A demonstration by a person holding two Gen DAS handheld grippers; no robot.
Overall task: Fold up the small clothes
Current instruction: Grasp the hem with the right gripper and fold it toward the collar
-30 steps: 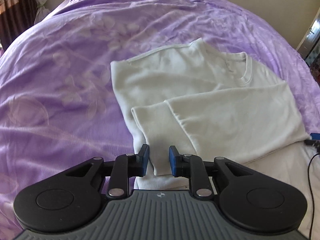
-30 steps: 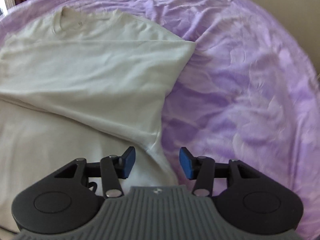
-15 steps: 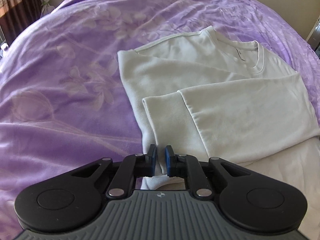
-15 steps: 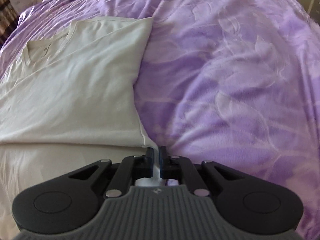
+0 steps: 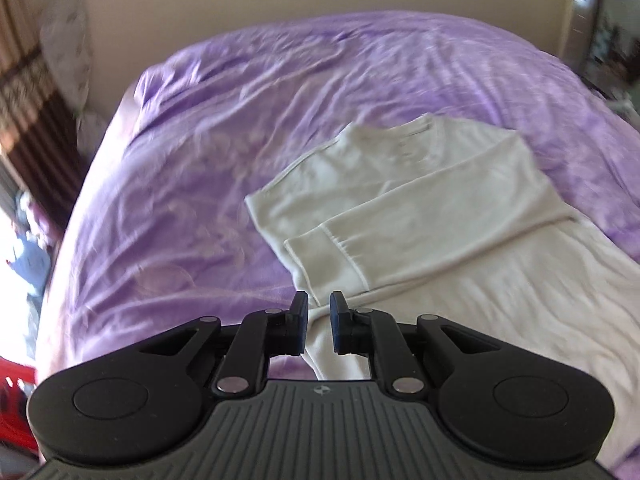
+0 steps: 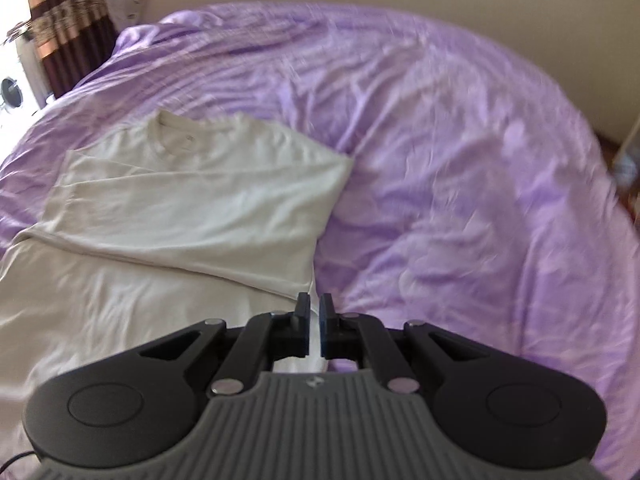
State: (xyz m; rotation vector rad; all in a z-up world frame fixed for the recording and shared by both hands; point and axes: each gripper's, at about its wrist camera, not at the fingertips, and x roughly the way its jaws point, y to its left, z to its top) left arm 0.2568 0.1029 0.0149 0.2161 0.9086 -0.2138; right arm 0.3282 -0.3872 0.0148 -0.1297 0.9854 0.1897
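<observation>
Shirt (image 5: 400, 208) flat on purple bedspread (image 5: 192, 168), sleeves folded in. Both grippers now clamped on hem corners, were open 1 s ago: left gripper (image 5: 318, 310), right gripper (image 6: 315, 307). Hem lifting w/ cameras; prob. bottom-to-collar fold next.

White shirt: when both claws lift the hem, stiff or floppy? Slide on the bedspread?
Likely floppy: the white shirt lies creased with sleeves folded flat, so it should sag between the left claw and right claw. Probably light. The purple bedspread looks smooth, so it may slide.
</observation>
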